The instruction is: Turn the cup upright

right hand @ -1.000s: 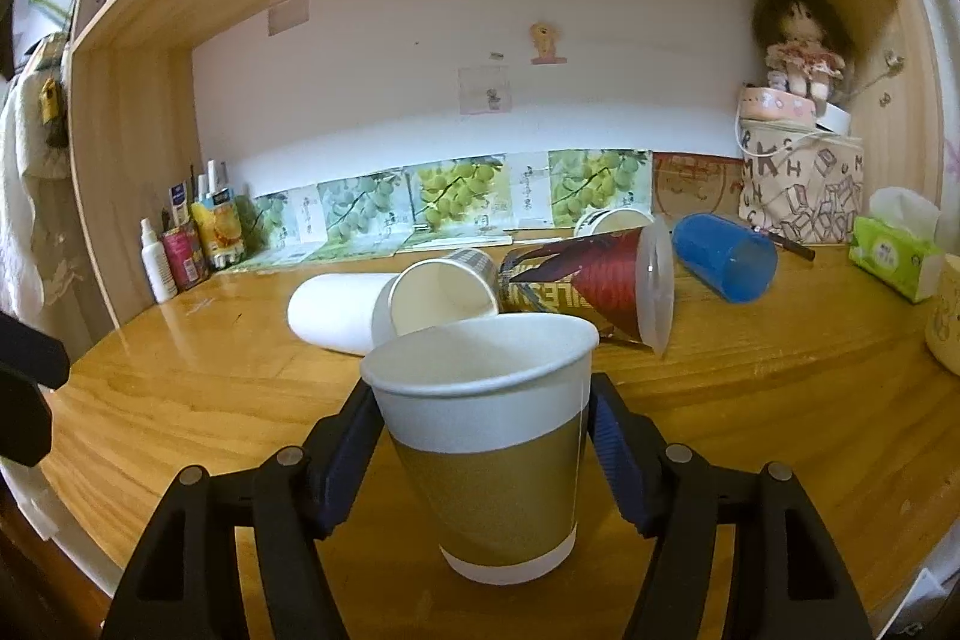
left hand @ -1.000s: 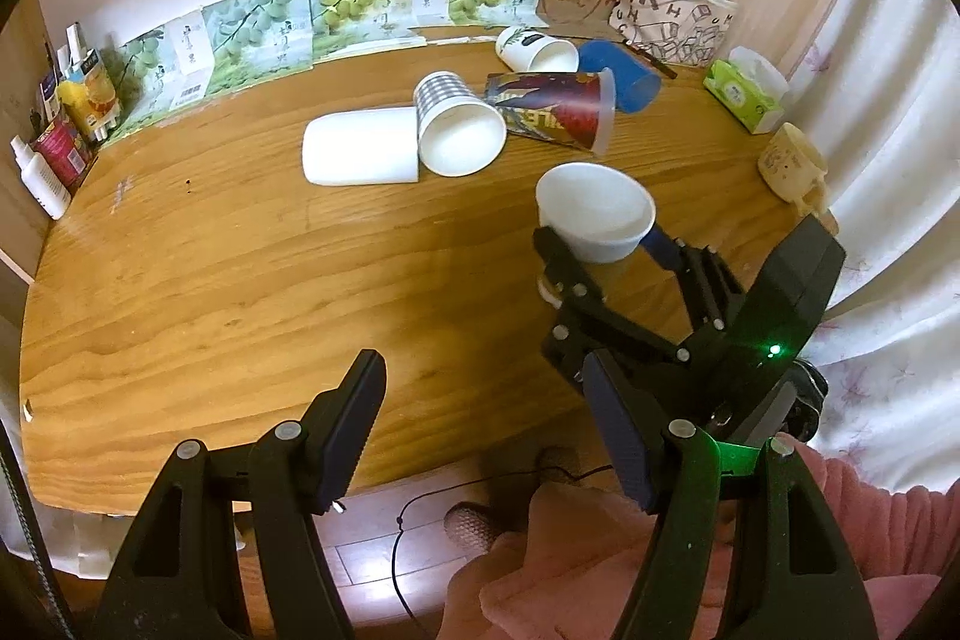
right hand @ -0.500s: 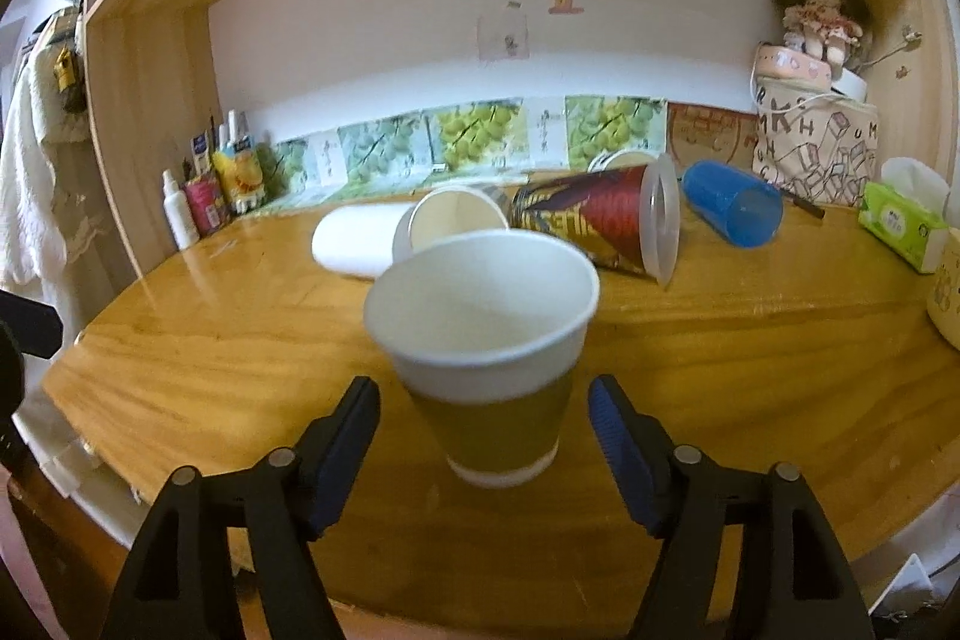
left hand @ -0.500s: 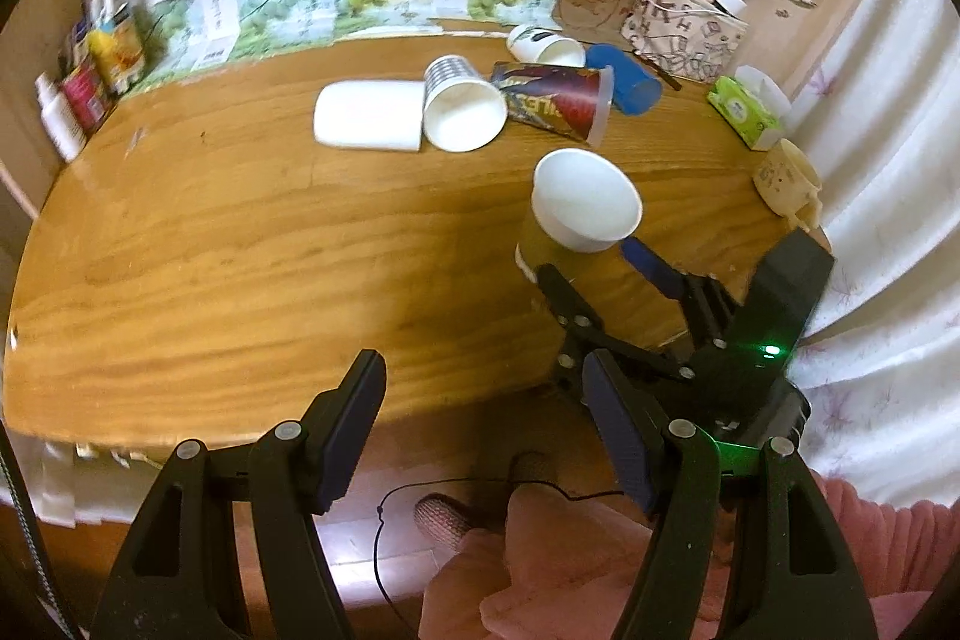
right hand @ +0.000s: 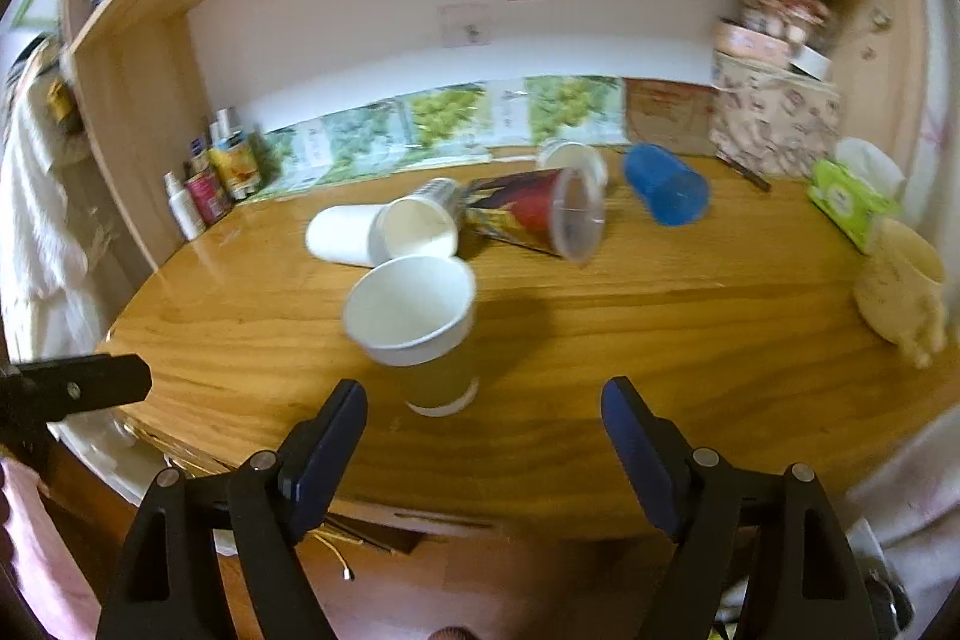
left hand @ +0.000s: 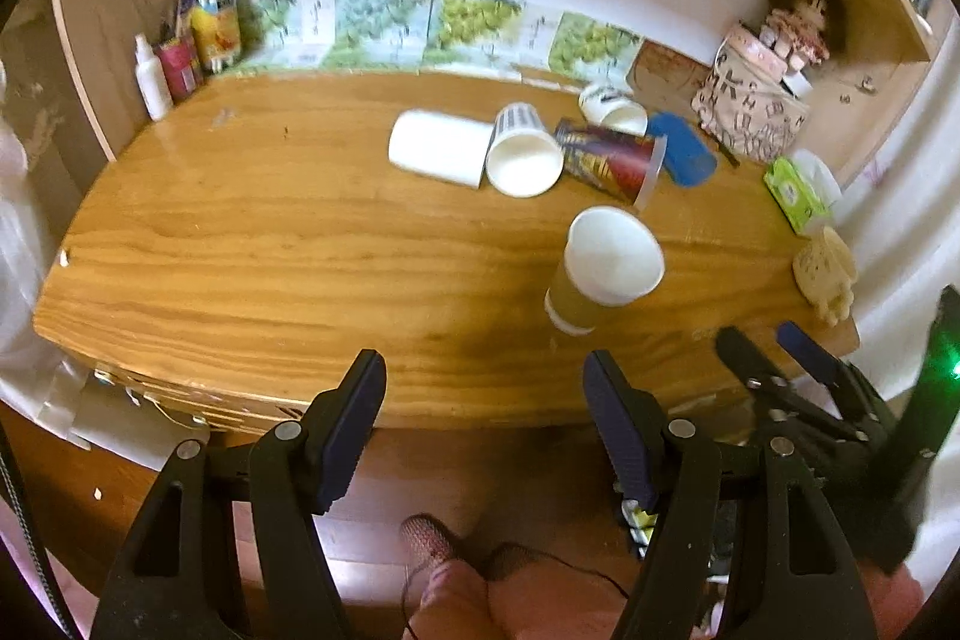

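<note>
Paper cup (right hand: 414, 328), olive-brown w/ white rim, stands upright on the wooden counter (right hand: 660, 340), mouth up, near the front edge. So this cup looks done, as I read it. Right hand-held gripper (right hand: 483, 439) sits just in front of it, jaws opening, nothing between the pads; cup is apart from both fingers. Left hand-held gripper (left hand: 483, 430) is spread wide and empty too, hovering over the counter's front edge, w/ the cup (left hand: 600, 268) beyond its right finger.

Behind it, five more cups lie on their sides in a cluster: white cup (right hand: 342, 235), striped cup (right hand: 423, 223), red printed cup (right hand: 534, 217), blue cup (right hand: 663, 190), and a small white cup (right hand: 567, 157) at the back.

Risks from here:
- Upright cup is light and empty, prob. tips easily; a finger brushing the rim would knock it over.
- It stands close to the counter edge, so a nudge could send it to the floor.
- Lying cups touch or overlap; grabbing one may roll its neighbours, esp. the red one toward the upright cup.
</note>
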Tool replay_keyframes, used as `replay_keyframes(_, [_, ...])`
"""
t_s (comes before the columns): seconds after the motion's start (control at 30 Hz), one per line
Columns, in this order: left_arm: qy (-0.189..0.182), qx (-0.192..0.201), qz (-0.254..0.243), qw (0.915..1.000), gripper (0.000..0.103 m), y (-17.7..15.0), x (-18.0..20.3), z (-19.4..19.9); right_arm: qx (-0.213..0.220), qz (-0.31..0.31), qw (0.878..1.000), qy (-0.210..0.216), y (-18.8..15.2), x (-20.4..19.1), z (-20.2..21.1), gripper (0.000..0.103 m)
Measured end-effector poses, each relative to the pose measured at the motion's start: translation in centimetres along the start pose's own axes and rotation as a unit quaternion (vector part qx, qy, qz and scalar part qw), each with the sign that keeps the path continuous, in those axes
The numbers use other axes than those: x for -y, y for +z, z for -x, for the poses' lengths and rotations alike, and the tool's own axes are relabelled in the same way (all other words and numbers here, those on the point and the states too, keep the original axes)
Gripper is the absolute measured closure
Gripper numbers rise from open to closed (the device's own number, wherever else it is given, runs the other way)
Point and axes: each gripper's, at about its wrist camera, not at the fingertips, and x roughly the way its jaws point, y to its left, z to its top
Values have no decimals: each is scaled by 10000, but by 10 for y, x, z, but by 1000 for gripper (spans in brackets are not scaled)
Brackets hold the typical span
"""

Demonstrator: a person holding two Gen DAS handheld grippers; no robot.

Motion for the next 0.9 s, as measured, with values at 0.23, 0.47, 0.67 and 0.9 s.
replay_keyframes(0.23, [114, 466, 59, 9988, 22, 8, 22, 37, -307, -382, 9987, -139, 32, 14, 46, 21])
replay_keyframes(0.47, [250, 1016, 83, 9945, 11, 12, 37, 79, -154, -414, 9990, 87, 56, 13, 97, 20])
replay_keyframes(0.67, [452, 1349, -72, 9898, 4, 11, 47, 99, 166, -338, 9990, 240, 64, 5, 132, 19])
replay_keyframes(0.9, [669, 1792, -183, 9814, 2, 7, 53, 117, 595, -300, 9977, 79, 58, 1, 154, 18])
